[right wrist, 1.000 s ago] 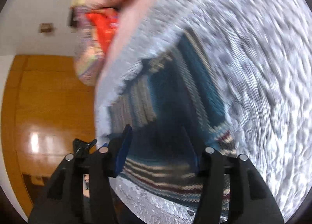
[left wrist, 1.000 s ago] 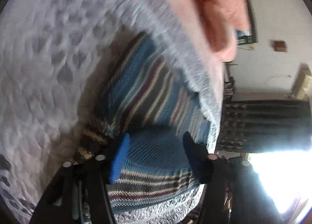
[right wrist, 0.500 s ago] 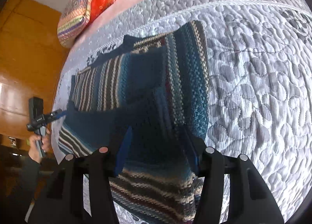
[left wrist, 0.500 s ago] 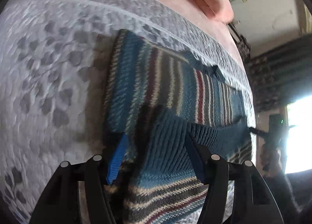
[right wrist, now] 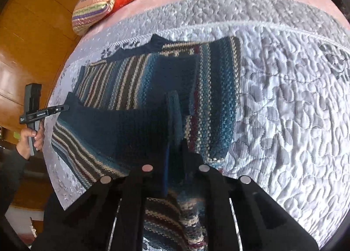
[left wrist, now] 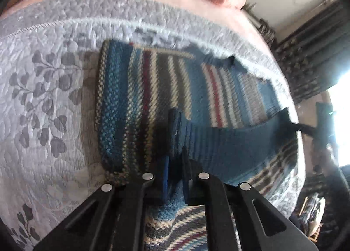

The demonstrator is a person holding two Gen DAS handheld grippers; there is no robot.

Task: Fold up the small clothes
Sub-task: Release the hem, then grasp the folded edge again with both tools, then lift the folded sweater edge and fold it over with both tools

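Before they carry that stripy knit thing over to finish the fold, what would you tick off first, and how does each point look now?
1. Left tool shut on the striped sweater: ok.
2. Right tool shut on its own bit of the blue hem: ok.
3. Hem between the two tools taut and level: cannot tell, it is blurred.
4. Rest of the sweater lying flat on the grey quilt: ok.
5. Quilt beyond the sweater free of clutter: ok.
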